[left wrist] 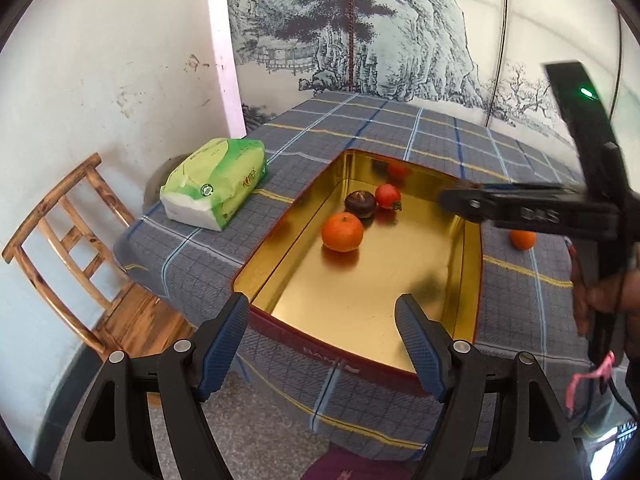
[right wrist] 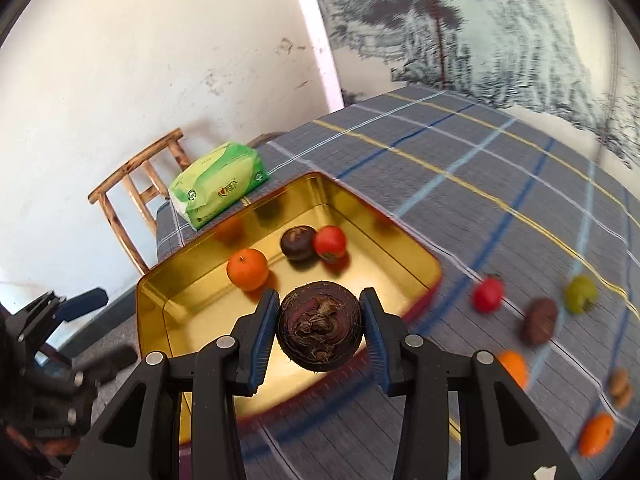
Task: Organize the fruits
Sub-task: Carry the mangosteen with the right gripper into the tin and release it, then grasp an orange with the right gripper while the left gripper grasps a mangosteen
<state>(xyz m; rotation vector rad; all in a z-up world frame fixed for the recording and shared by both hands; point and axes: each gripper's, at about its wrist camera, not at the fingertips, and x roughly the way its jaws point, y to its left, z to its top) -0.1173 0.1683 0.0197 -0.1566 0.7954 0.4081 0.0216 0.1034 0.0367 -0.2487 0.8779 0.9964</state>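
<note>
Your right tongs [right wrist: 320, 330] are clenched on a dark brown, rough-skinned round fruit [right wrist: 319, 328] above the near edge of the shiny gold rectangular tin [right wrist: 160, 304], while your left tongs [left wrist: 322, 344] hang released and empty. Three fruits already lie in the tin: an orange mandarin [right wrist: 247, 269], a dark brown one [right wrist: 298, 242] and a red one [right wrist: 329, 242]. Several remain scattered on the checked-cloth bench [right wrist: 460, 168], and the green tissue pack [right wrist: 218, 184] sits clear beside the tin

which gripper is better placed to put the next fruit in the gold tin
Right. The right gripper is already shut on a dark brown fruit above the near rim of the gold tin. The left gripper is open and empty at the tin's near end.
</note>
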